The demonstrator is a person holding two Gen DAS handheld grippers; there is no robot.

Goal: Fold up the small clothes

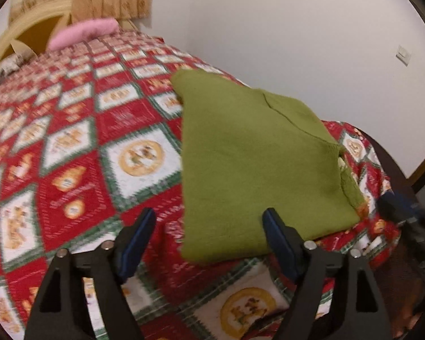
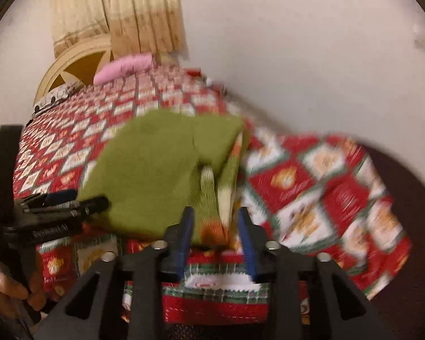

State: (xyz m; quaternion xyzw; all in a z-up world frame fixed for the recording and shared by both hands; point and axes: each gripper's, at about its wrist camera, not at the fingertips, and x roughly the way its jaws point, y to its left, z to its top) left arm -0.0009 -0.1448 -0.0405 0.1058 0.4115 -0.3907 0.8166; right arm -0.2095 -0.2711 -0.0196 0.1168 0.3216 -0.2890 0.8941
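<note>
A folded green garment lies on the bed's red patterned quilt, near its corner. The left claw is spread wide over the garment's near edge, pinching nothing. Only the right wrist view shows the right claw half-spread around — not pressing — the striped, orange-tipped edge, and a hand gripping the left tool.

Patchwork bedspread, pink pillow, beige curtain, wall switch

Home bedroom: quilted bed, pillow, curtains.
</note>
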